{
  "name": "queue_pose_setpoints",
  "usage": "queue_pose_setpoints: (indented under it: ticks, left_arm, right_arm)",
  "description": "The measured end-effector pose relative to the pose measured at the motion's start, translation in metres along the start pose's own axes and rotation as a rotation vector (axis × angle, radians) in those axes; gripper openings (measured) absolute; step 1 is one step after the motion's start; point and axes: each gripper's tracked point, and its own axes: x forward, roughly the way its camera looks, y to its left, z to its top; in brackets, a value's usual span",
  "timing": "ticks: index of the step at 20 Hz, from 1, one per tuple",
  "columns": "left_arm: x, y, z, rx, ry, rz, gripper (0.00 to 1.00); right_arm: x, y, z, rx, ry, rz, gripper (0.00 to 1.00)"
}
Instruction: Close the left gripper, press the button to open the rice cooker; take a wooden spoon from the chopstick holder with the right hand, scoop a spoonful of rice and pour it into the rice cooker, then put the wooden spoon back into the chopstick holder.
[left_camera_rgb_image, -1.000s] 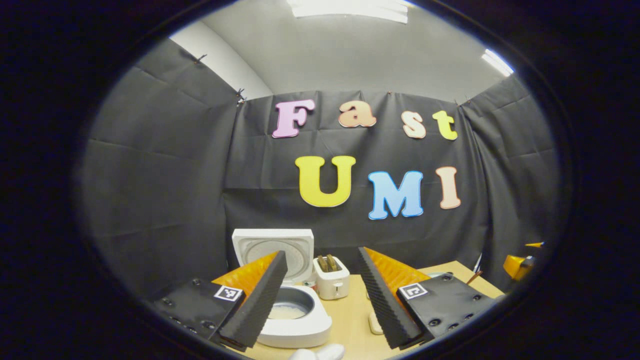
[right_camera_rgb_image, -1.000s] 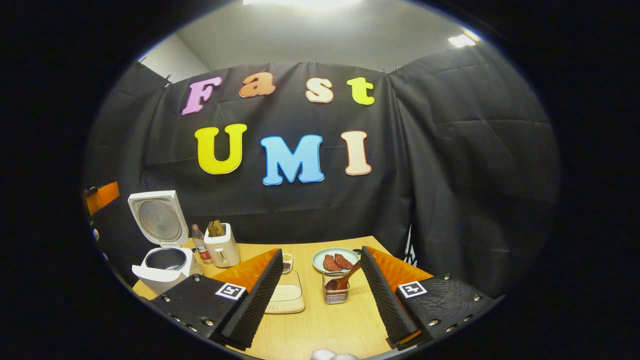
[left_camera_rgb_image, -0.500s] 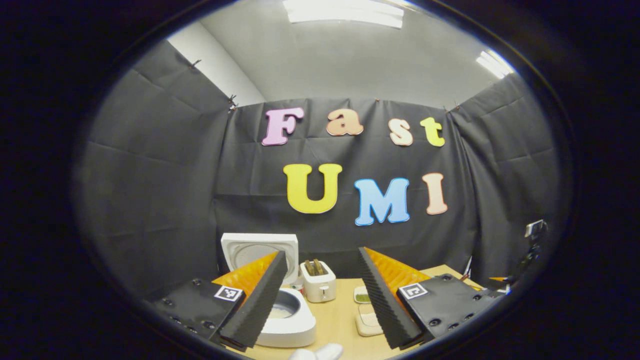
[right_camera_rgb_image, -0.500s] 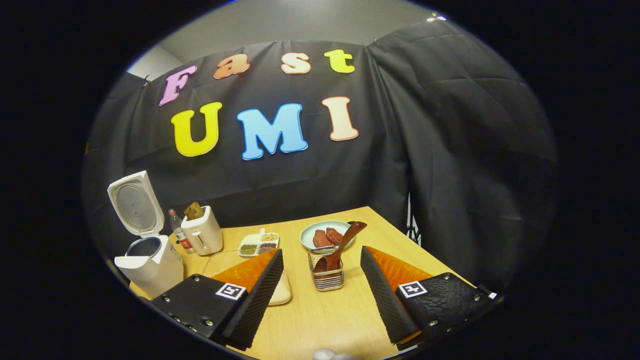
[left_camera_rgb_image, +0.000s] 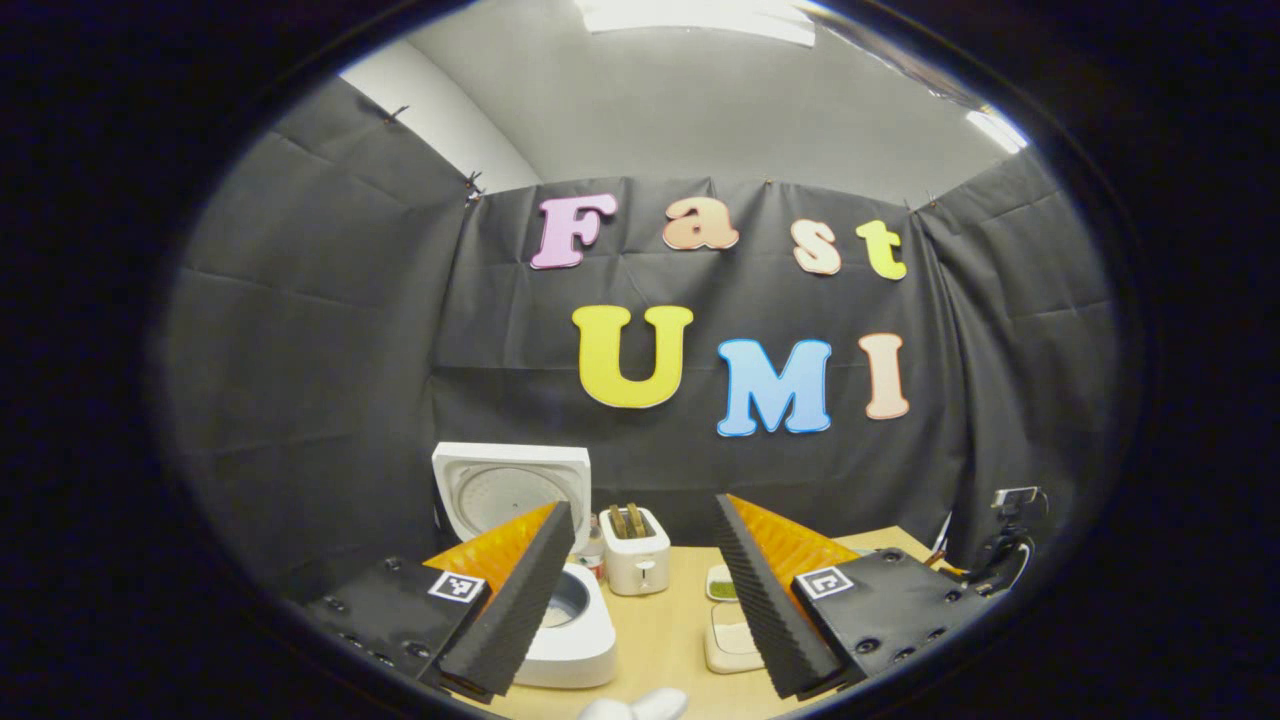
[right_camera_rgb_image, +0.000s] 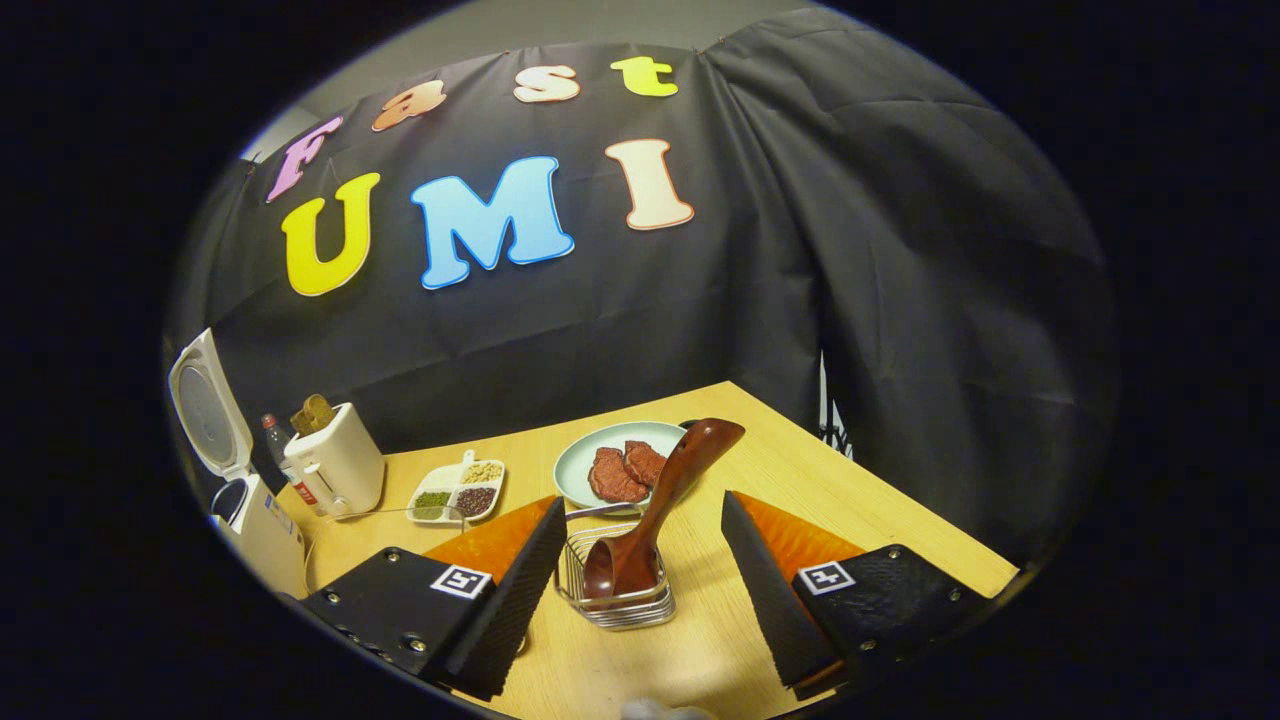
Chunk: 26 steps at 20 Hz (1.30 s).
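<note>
Right gripper (right_camera_rgb_image: 640, 560) — fingers spread wide, empty; chopstick holder (right_camera_rgb_image: 615, 590) between them on table (right_camera_rgb_image: 860, 510); wooden spoon (right_camera_rgb_image: 660, 510) standing in it, handle leaning up-right | Left gripper (left_camera_rgb_image: 640, 590) — spread, empty; rice cooker (left_camera_rgb_image: 570, 630) beyond left finger, lid (left_camera_rgb_image: 510, 490) raised; toaster (left_camera_rgb_image: 635, 550) behind

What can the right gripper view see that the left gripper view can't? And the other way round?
Right gripper view: the wooden spoon standing in the chopstick holder, and behind them a plate with pieces of meat.

Left gripper view: a look down into the cooker's inner pot, and a small camera on a stand at the far right.

Both: the rice cooker with its lid up, the toaster, and the divided tray of grains.
</note>
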Motion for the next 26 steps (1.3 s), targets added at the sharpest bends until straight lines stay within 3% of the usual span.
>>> queue_pose_setpoints:
  ticks: [5,11,12,15,17,26]
  left_arm:
    - [0.019,-0.001,-0.017,-0.002,0.042,0.039,0.97]
    - [0.03,-0.01,-0.015,0.003,0.042,0.053,0.97]
    - [0.03,-0.011,-0.013,0.013,0.036,0.053,0.97]
    - [0.033,-0.016,-0.008,0.031,0.024,0.046,0.97]
    - [0.034,-0.016,-0.006,0.039,0.018,0.045,0.97]
    - [0.029,0.0,-0.003,0.045,0.007,0.051,0.97]
  right_arm:
    - [0.049,-0.005,-0.004,0.039,0.021,-0.002,0.93]
    - [0.072,-0.004,0.0,0.048,0.032,0.029,0.95]
    - [0.075,-0.006,-0.001,0.05,0.036,0.035,0.89]
    - [0.076,-0.004,-0.004,0.104,0.072,0.053,0.27]
    - [0.074,-0.003,-0.002,0.1,0.067,0.049,0.19]
    - [0.059,0.018,0.018,0.006,0.029,0.083,0.18]
